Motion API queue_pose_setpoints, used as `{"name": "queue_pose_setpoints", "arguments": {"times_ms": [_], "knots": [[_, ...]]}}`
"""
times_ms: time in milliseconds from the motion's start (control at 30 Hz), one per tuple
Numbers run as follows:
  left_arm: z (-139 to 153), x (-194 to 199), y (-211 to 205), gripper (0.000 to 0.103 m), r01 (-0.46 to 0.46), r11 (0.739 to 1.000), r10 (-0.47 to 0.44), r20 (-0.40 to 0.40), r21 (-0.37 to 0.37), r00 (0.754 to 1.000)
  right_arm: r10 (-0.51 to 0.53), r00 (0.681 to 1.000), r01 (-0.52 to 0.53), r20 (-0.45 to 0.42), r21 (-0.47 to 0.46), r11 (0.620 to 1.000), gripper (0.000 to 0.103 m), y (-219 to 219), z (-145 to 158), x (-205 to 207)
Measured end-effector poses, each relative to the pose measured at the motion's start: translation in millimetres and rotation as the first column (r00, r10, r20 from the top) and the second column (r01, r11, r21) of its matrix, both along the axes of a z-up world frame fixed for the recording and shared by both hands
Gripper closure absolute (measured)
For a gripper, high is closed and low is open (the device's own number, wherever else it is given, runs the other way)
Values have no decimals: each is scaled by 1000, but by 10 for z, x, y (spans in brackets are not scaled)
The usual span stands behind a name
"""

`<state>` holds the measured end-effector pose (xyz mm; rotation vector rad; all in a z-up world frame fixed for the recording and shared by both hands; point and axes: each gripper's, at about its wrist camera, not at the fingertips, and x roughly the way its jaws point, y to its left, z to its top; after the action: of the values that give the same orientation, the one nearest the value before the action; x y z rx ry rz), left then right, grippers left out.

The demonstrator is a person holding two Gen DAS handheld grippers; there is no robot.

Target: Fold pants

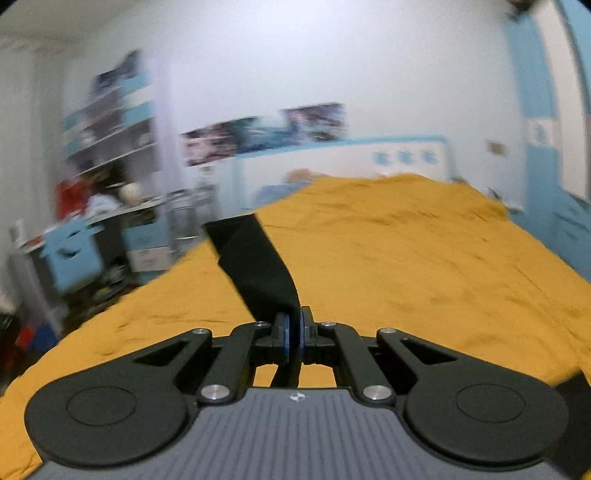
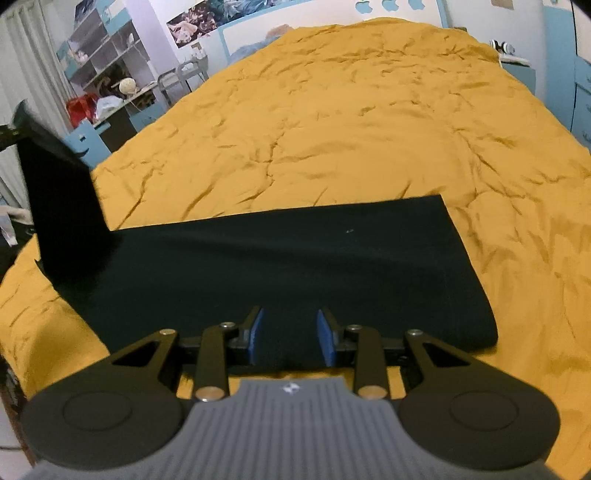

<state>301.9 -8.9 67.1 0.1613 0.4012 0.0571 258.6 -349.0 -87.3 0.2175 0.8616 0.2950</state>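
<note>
**One pair of pants, two grippers, one bed**

There is a single pair of black pants (image 2: 280,266) and it lies on the orange bedspread (image 2: 332,122), at the near edge of the bed. Its long axis runs across the right wrist view, from left to right, with a squared end at the right. At the left the fabric bends upward off the bed and rises as a dark flap toward the upper left corner of that view.

Two grippers are at work. The left gripper (image 1: 293,332) has its blue pads closed tight on a strip of the pants (image 1: 255,258), which stands up and away from the jaws (this view is blurred, so the cloth's edges are soft). The right gripper (image 2: 290,334) points down at the near long edge of the pants; its jaws stand partly apart with black fabric between them, and whether the pads (image 2: 325,336) press on the cloth I cannot tell.

Behind the bed stand one set of shelves (image 2: 107,48) and several posters (image 2: 192,22).
</note>
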Motion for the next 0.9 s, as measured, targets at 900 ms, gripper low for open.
{"name": "queue_pose_setpoints", "arguments": {"times_ms": [900], "knots": [[-1277, -659, -155, 84, 277, 946, -324, -435, -170, 840, 110, 991, -96, -71, 175, 980, 72, 358, -110, 134]]}}
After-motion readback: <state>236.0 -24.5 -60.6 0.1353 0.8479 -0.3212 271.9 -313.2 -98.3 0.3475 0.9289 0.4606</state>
